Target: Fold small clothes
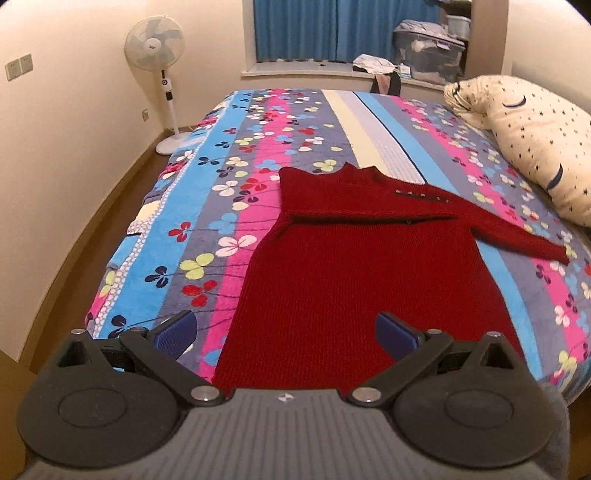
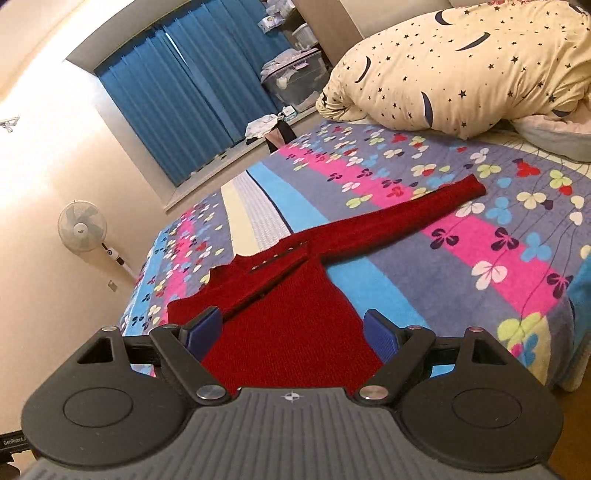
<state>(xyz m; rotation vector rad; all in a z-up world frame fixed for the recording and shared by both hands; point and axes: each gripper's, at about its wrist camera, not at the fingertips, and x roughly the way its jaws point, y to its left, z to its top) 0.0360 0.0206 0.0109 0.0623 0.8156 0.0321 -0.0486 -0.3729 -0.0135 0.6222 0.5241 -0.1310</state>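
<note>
A red sweater (image 1: 354, 266) lies flat on the bed (image 1: 229, 229), which is covered by a striped blanket printed with clover shapes. Its hem faces the near edge of the bed and its collar (image 1: 354, 171) points toward the window. One sleeve (image 1: 373, 218) is folded across the chest, running from the shoulder on the fan side toward the pillow side. The other sleeve (image 1: 517, 240) stretches out straight over the blanket toward the pillow (image 1: 532, 140), its cuff stopping short of it. A row of small pale studs or buttons runs along one shoulder; the view is too soft to tell which.

The left gripper (image 1: 286, 330) hovers over the hem end of the sweater with its jaws spread wide and nothing between them. One blue pad (image 1: 175, 332) sits over the blanket just beside the sweater's edge; the other sits over the red knit.

The right gripper (image 2: 293, 330) also hangs above the lower body of the sweater (image 2: 291, 332), jaws wide apart and empty, with the knit showing between the two blue pads (image 2: 205, 330). In this view the outstretched sleeve (image 2: 399, 218) runs diagonally up toward the pillow (image 2: 461, 70).

A standing fan (image 1: 155, 48) is by the wall beside the bed, and blue curtains (image 1: 332, 29) hang at the window beyond it.
</note>
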